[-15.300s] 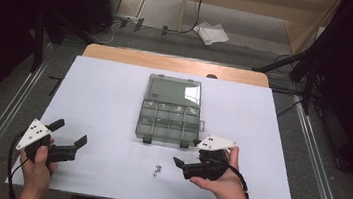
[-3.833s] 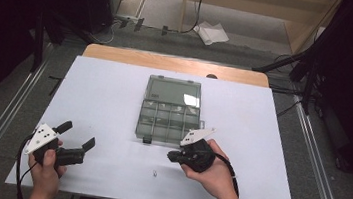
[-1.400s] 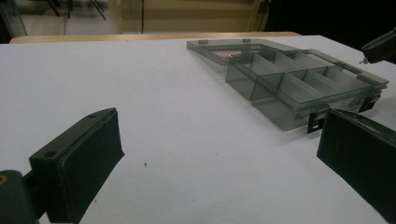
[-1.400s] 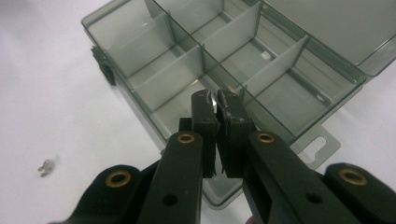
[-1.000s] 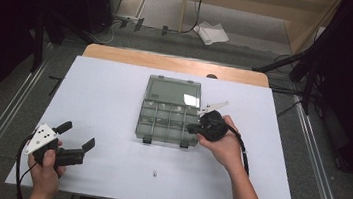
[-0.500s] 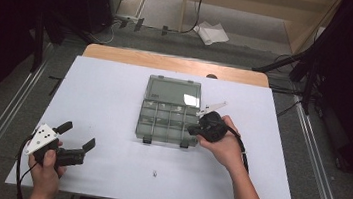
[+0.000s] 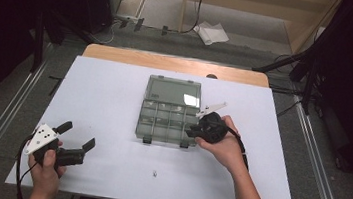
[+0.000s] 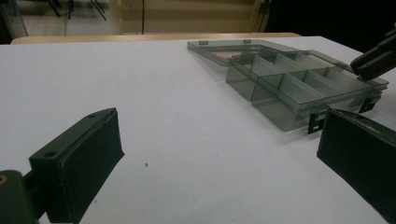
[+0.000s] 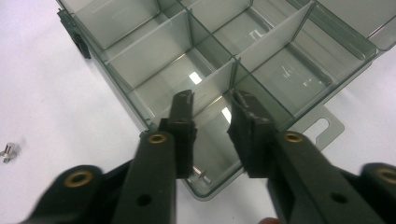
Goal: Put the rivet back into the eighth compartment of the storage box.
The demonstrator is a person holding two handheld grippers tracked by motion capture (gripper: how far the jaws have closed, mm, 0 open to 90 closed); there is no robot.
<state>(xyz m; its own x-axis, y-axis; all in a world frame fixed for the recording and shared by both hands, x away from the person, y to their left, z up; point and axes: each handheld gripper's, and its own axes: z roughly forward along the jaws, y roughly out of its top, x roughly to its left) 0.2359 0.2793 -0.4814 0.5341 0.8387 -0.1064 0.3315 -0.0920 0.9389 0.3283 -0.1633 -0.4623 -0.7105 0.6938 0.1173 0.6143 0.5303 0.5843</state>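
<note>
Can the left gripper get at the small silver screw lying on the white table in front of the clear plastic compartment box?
Probably yes. The left gripper has open jaws, and only bare white table lies between it and the small silver screw. The right gripper is over the clear plastic compartment box, out of the way.

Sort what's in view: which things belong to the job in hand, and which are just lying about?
In the job:
- compartment box, lid open
- small screw in its near corner compartment
- loose screw on the table
- right tongs, open over the box

Lying about:
- left tongs, open, idle
- white sheet on the floor
</note>
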